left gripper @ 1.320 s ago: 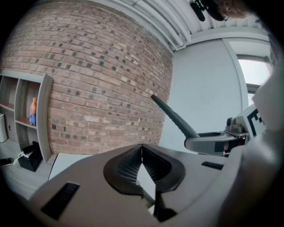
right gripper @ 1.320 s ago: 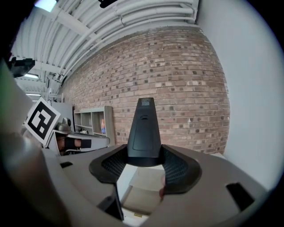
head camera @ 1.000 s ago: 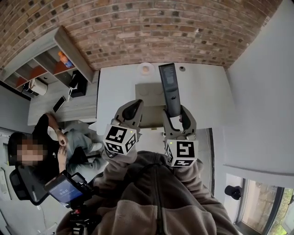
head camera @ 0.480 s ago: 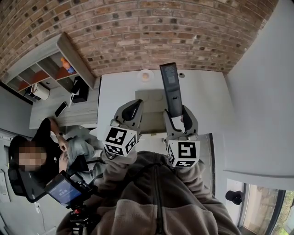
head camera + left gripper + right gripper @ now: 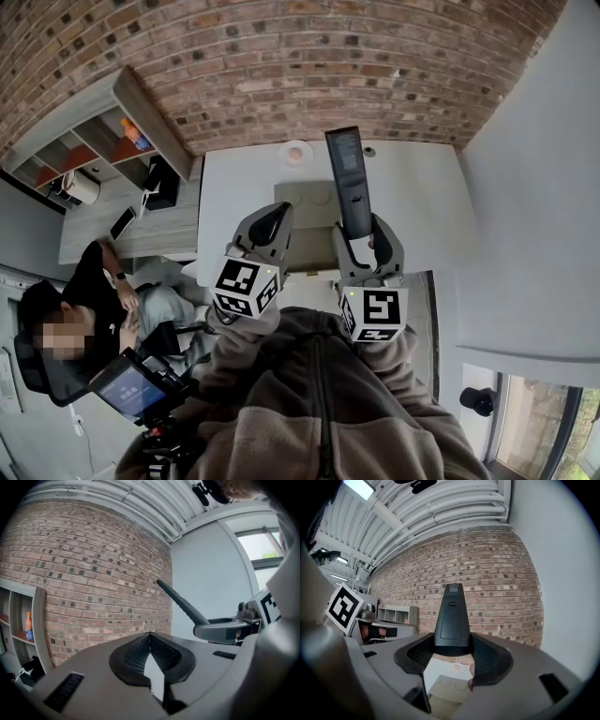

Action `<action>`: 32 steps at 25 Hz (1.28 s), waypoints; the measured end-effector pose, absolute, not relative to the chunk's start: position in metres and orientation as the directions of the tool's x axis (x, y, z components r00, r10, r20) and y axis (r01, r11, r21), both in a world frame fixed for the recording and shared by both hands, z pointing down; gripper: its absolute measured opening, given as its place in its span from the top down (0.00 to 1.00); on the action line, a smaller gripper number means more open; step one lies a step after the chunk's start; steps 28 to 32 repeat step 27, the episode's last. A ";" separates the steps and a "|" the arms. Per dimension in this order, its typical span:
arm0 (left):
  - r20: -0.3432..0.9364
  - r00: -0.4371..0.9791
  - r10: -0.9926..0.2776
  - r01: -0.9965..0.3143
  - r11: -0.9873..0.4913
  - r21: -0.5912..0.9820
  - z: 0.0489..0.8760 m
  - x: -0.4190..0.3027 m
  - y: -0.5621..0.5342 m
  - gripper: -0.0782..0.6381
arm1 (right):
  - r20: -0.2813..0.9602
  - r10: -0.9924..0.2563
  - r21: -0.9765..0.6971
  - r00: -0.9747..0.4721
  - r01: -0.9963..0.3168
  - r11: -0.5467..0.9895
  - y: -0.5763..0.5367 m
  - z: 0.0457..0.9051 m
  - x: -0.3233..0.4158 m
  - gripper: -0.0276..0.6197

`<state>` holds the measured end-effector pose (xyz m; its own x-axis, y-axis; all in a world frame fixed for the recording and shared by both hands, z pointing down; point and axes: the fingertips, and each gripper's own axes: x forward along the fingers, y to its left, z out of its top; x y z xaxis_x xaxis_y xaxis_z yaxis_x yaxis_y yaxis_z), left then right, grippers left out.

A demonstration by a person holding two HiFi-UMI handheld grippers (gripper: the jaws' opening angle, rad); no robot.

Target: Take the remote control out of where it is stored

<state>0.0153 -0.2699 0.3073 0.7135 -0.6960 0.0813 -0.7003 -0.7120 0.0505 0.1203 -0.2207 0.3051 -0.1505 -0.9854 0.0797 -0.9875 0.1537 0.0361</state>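
Note:
A long black remote control sticks up from my right gripper, whose jaws are shut on its lower end. In the right gripper view the remote control rises upright between the black pads, its back side facing the camera. My left gripper is held beside it at the same height, shut with nothing in it; its pads meet in the left gripper view. From there the remote control shows as a slanted dark bar at the right. Both grippers hover above a white table.
A flat tan box lies on the white table below the grippers, and a small round object sits near the brick wall. A grey shelf unit and a seated person are at the left. A grey wall stands at the right.
The view has shifted slightly. The right gripper keeps the remote control raised; both grippers stay almost where they were.

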 end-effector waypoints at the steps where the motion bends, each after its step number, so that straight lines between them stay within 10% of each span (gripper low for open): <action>1: 0.082 0.713 -0.696 -0.701 -0.712 0.053 0.308 0.015 -0.270 0.88 | 0.082 -0.986 0.036 -0.149 -0.988 0.152 -0.220 0.306 0.121 0.58; 32: 0.088 0.718 -0.690 -0.695 -0.715 0.071 0.317 0.007 -0.270 0.88 | 0.096 -0.985 0.047 -0.145 -0.988 0.150 -0.218 0.314 0.110 0.58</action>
